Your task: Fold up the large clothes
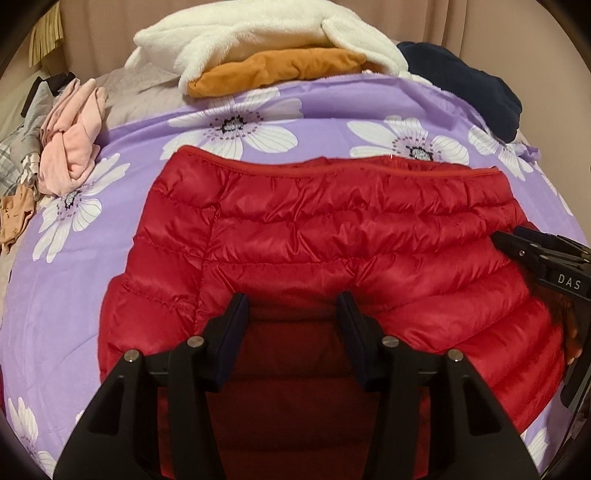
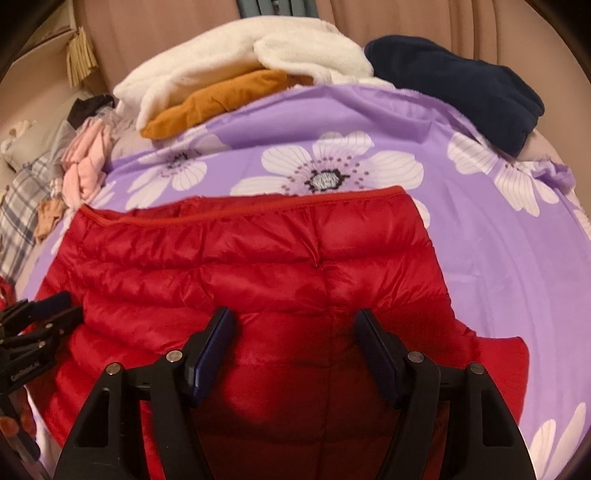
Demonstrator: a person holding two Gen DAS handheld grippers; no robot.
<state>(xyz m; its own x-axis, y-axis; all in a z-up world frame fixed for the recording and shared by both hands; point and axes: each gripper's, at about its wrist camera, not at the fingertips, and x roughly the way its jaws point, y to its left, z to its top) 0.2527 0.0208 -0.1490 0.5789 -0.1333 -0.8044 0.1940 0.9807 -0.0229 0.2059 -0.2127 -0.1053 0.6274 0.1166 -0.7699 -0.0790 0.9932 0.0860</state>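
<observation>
A red quilted down jacket point(image 1: 332, 229) lies flat on a purple bedspread with white flowers point(image 1: 55, 295), its red-trimmed edge at the far side. My left gripper point(image 1: 291, 314) is low over the jacket's near part, jaws apart with red fabric between them; no pinch shows. In the left wrist view my right gripper point(image 1: 517, 243) reaches in from the right over the jacket's right side. The right wrist view shows the same jacket point(image 2: 221, 258) under my right gripper point(image 2: 295, 328), which stands open wide above it. My left gripper point(image 2: 55, 310) shows at the jacket's left edge.
At the back of the bed lies a white fleece point(image 1: 258, 29) over an orange garment point(image 1: 277, 70), with a navy garment point(image 1: 472, 85) to their right. A pink garment point(image 1: 70, 140) and plaid cloth point(image 2: 18, 214) pile up on the left. Beige curtains hang behind.
</observation>
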